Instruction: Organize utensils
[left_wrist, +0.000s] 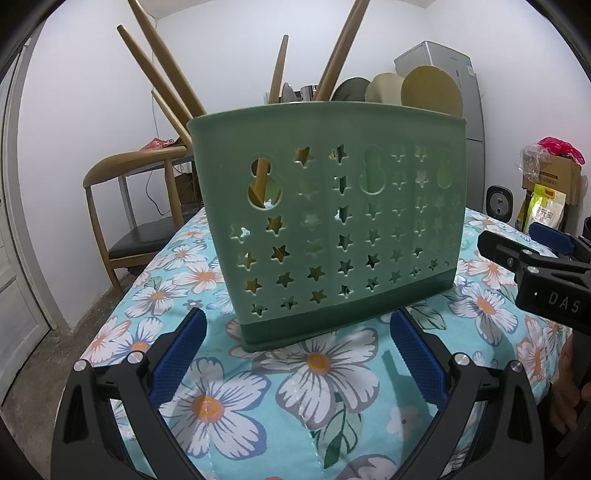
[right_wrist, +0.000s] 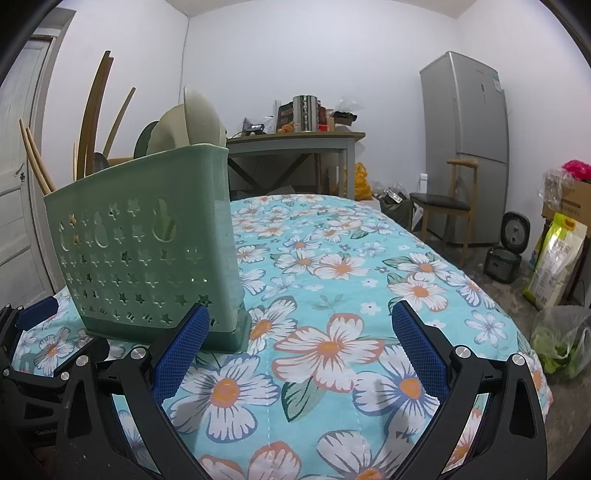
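A green plastic utensil holder (left_wrist: 328, 221) with star cut-outs stands upright on the floral tablecloth (left_wrist: 314, 369). Wooden handles (left_wrist: 159, 70) and round spoon heads (left_wrist: 430, 90) stick out of its top. My left gripper (left_wrist: 299, 354) is open just in front of the holder's base, with nothing between its blue pads. In the right wrist view the holder (right_wrist: 147, 254) stands at the left, and my right gripper (right_wrist: 301, 350) is open over the cloth (right_wrist: 332, 277), its left pad close to the holder's corner. The right gripper (left_wrist: 535, 266) also shows at the right edge of the left wrist view.
A wooden chair (left_wrist: 136, 206) stands beyond the table's far left. A grey fridge (right_wrist: 467, 147), a cluttered side table (right_wrist: 295, 144), another chair (right_wrist: 443, 203), a rice cooker (right_wrist: 508, 247) and bags (right_wrist: 557, 258) on the floor lie to the right.
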